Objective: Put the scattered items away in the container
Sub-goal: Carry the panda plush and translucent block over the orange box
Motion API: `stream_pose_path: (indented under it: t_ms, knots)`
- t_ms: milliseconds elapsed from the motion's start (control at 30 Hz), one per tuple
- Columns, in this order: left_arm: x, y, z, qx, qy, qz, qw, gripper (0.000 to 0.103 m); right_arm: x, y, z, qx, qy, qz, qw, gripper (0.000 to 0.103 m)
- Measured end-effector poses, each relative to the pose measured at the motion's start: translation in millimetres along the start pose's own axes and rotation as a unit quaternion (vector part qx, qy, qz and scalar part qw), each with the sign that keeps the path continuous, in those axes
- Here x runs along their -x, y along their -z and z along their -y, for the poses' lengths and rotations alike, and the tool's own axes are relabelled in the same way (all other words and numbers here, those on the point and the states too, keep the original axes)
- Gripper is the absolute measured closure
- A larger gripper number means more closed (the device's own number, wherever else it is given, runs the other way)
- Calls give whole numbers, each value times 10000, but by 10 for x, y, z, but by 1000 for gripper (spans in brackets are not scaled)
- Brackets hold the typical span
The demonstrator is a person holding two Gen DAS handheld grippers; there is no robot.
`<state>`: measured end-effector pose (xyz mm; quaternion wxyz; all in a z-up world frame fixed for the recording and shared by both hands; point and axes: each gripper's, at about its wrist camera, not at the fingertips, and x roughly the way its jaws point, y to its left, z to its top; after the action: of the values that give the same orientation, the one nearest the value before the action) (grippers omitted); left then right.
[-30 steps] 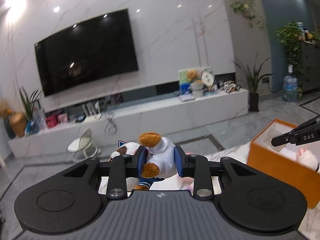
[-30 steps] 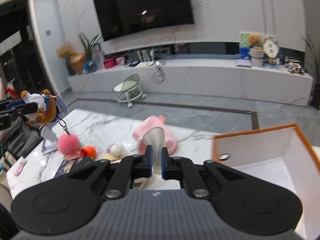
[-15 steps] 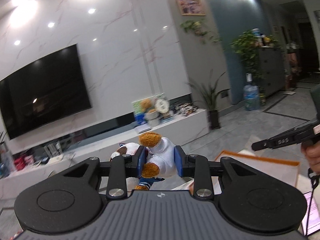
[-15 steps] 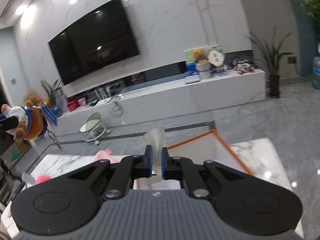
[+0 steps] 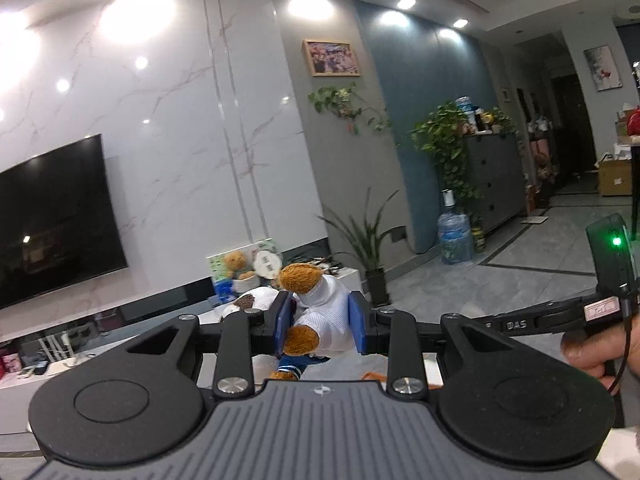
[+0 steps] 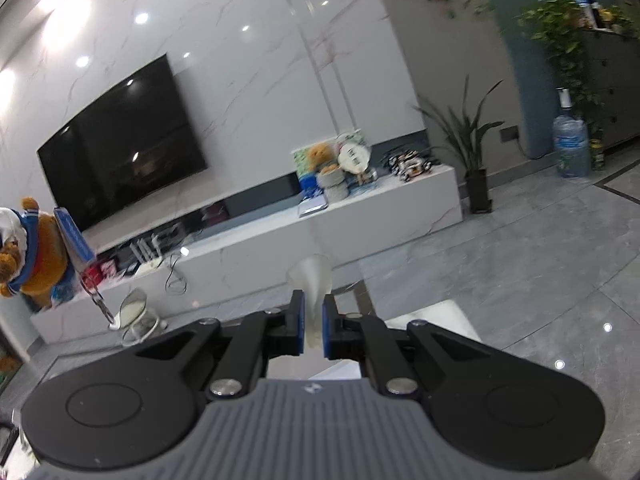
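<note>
In the left wrist view my left gripper (image 5: 320, 326) is shut on a brown teddy bear (image 5: 320, 308) in a white shirt, held up in the air. A sliver of the orange container rim (image 5: 374, 376) shows just under the fingers. At the right edge a person's hand (image 5: 588, 356) grips the other tool. In the right wrist view my right gripper (image 6: 313, 330) is shut on a pale, translucent soft item (image 6: 311, 280) that sticks up past the pads. The same teddy bear (image 6: 36, 256), with a blue tag (image 6: 74, 238) and a chain, hangs at the far left.
A white marble table corner (image 6: 432, 316) lies below the right gripper. Beyond are grey floor tiles, a low white TV cabinet (image 6: 360, 216), a wall TV (image 6: 124, 148), a small stool (image 6: 136, 312), a potted plant (image 5: 368, 248) and a water jug (image 5: 454, 236).
Both views have swung to the right and tipped up. The table, the scattered toys and most of the orange box have dropped out of sight. Both grips are unchanged.
</note>
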<state>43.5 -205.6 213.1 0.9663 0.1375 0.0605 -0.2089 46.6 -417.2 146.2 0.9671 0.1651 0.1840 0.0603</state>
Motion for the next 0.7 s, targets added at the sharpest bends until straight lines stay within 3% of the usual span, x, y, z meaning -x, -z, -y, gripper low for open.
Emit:
stream_pose_path:
  t_ms: [300, 700]
  knots:
    - [-433, 194, 258, 128, 396, -278, 9987, 67, -109, 5, 90, 1, 23, -112, 9999, 94]
    - [-857, 575, 311, 288, 615, -799, 9945, 67, -241, 58, 53, 96, -15, -315, 9995, 94]
